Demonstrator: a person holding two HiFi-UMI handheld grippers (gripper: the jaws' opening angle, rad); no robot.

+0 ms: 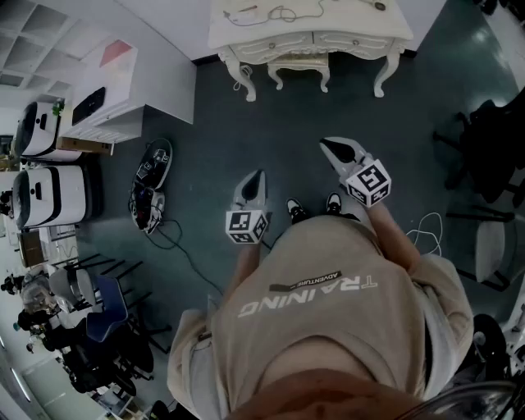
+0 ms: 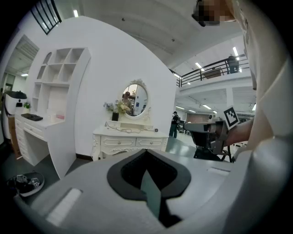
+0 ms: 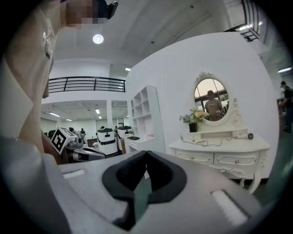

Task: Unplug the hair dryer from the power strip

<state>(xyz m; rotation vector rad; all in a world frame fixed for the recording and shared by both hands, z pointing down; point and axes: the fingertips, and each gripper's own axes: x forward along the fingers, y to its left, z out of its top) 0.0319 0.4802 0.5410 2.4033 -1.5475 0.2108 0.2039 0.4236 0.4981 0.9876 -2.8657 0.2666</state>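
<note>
A white dressing table (image 1: 308, 34) stands ahead across the dark floor, with a thin cable (image 1: 275, 12) looping over its top. In the right gripper view a white object (image 3: 239, 134) lies on the shelf under the oval mirror (image 3: 211, 100); it may be the hair dryer. I cannot make out a power strip. My left gripper (image 1: 259, 174) and right gripper (image 1: 324, 144) are held in the air in front of the person's body, well short of the table. In the left gripper view the left gripper (image 2: 145, 151) is shut and empty. The right gripper (image 3: 146, 153) looks the same.
A stool (image 1: 299, 67) is tucked under the table. A white shelf desk (image 1: 107, 90) and white machines (image 1: 49, 193) stand at the left. Devices with a trailing cable (image 1: 152, 184) lie on the floor. Dark chairs (image 1: 492, 156) stand at the right.
</note>
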